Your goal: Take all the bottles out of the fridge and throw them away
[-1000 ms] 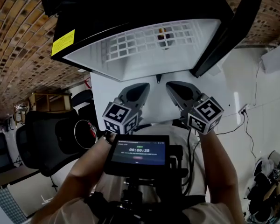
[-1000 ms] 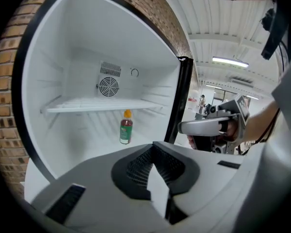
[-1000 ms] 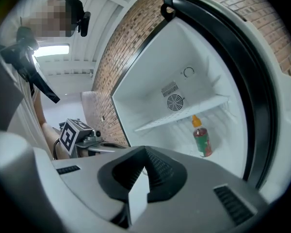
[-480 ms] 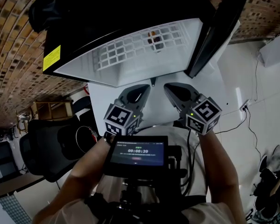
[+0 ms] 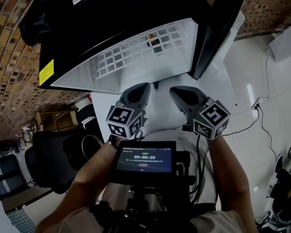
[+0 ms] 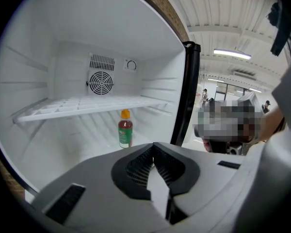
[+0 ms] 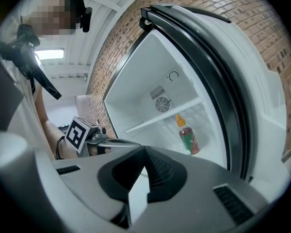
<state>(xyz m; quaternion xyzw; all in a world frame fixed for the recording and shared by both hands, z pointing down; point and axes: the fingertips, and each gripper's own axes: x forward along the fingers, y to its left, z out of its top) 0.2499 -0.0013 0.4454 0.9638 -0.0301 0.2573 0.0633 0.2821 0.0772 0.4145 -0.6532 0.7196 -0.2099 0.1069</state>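
Brick wall (image 7: 242, 23) flanks the open fridge (image 6: 63, 42); one bottle (image 6: 125, 130) stands upright on its floor under the wire shelf (image 6: 87, 106). My left gripper (image 6: 153, 149) and right gripper (image 7: 144, 152) are both pressed together, empty, outside it

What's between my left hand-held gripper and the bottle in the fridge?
Nothing: in the left gripper view only bare fridge floor shows between the left hand-held gripper and the bottle.

I see one bottle (image 6: 125, 130) standing upright on the white fridge floor (image 6: 77, 142), below the wire shelf (image 6: 87, 106), right of its middle.
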